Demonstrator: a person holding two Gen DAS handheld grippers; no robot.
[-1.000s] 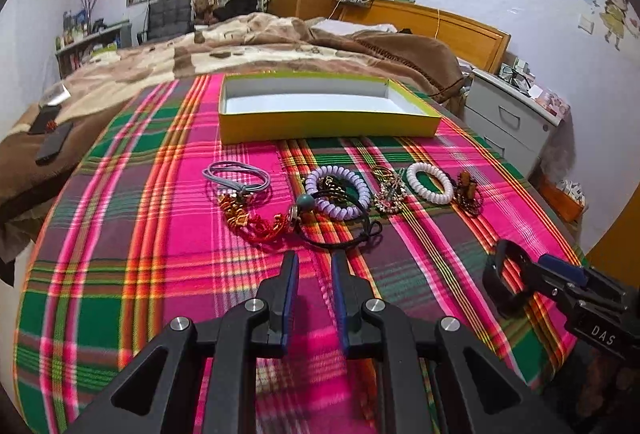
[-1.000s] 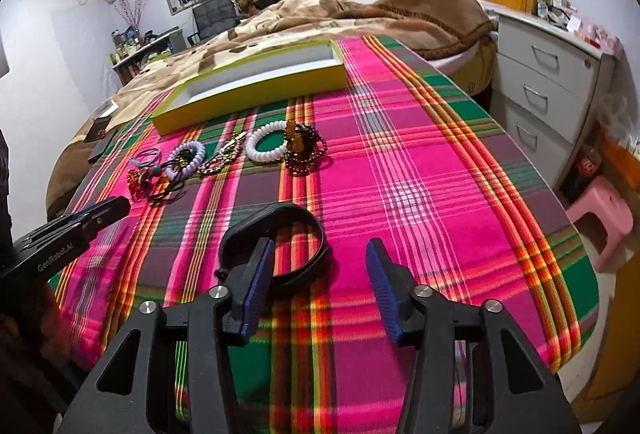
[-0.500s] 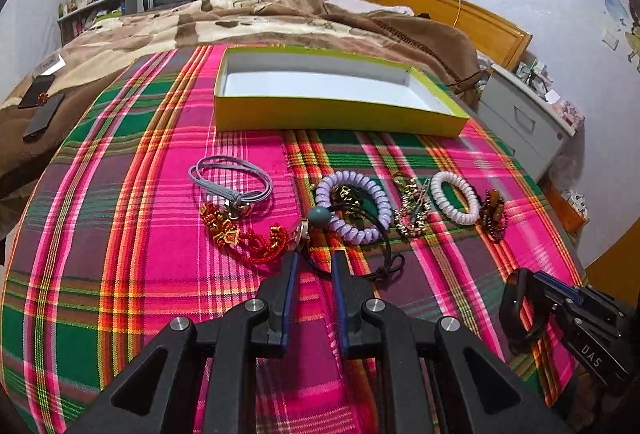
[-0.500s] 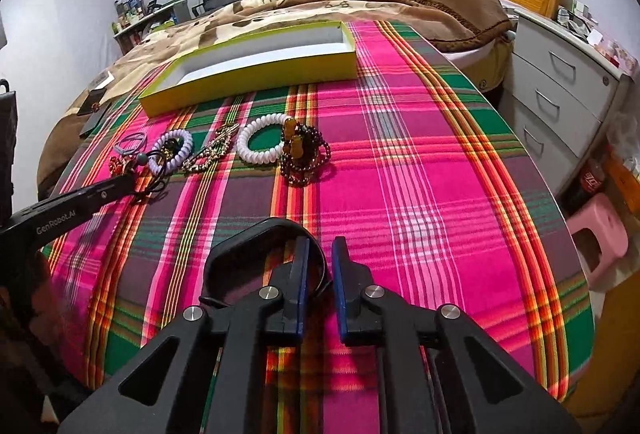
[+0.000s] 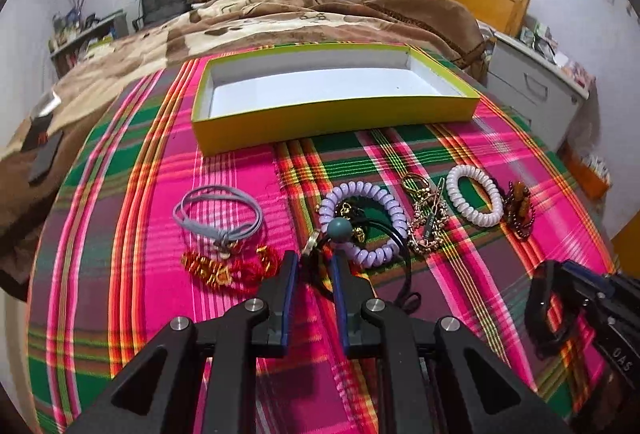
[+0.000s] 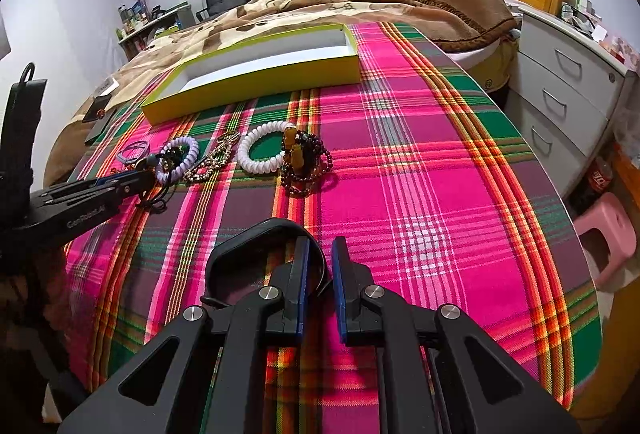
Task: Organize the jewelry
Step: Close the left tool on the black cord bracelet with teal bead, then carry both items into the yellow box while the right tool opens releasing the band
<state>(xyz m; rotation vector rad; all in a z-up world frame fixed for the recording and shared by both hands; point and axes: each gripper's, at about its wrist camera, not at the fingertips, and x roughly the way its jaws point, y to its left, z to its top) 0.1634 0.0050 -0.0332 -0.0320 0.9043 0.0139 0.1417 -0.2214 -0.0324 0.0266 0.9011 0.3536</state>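
Your right tool [image 6: 320, 266] is clamped on the rim of the black bangle [image 6: 240, 238]; its jaws have just been closing on it, low over the plaid bed cover [image 6: 420, 194]. Your left tool [image 5: 314, 270] has its jaws a little apart, around the black cord [image 5: 406, 262] just below the teal bead [image 5: 340, 226], not yet pressing it. Beyond both lies the row of bracelets, and past it the yellow box [image 5: 332, 118], empty, its long side lying across your view. Carry the bangle forward and to the left.
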